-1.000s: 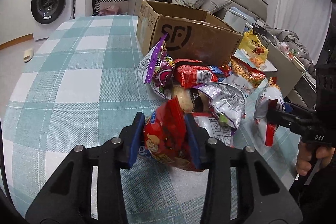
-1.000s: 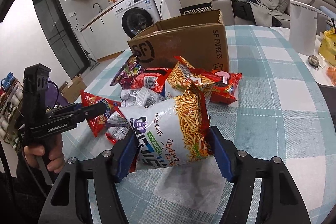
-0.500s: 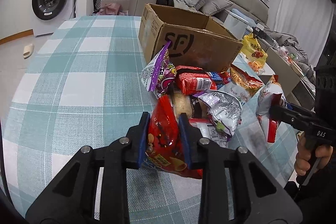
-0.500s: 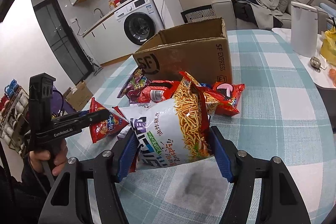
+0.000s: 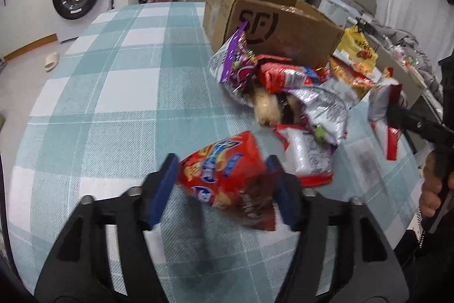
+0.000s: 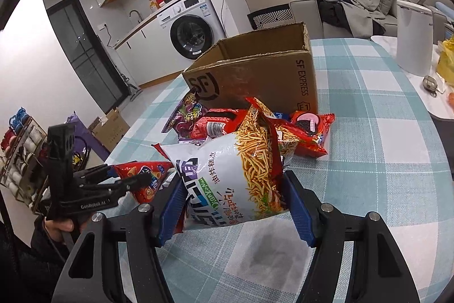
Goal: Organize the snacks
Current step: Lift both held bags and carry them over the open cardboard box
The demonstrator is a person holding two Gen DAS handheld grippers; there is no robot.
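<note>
The left gripper point(image 5: 221, 186) is opening its fingers around a red snack bag point(image 5: 227, 178), which sits tilted between the blue pads; the picture is blurred there, and the bag looks loose rather than pinched, lying low over the checked cloth of the desk point(image 5: 113, 93) near its front edge. The right gripper point(image 6: 232, 206) holds a white bag of fried noodle sticks point(image 6: 227, 178) upright, its fingers set fairly wide and pressed on both sides of the bag, close to the desk's front edge too.

Between the two bags and the open cardboard box point(image 6: 255, 75) lies a loose heap of snacks point(image 5: 289, 93): a purple packet point(image 5: 235, 61) leaning against the box wall, red packets, a silver one and a white one just beside the red snack bag. The box stands toward the far side of the desk, with its flaps up. A person's hand point(image 5: 434, 189) grips the right gripper's handle at the desk's right edge.
</note>
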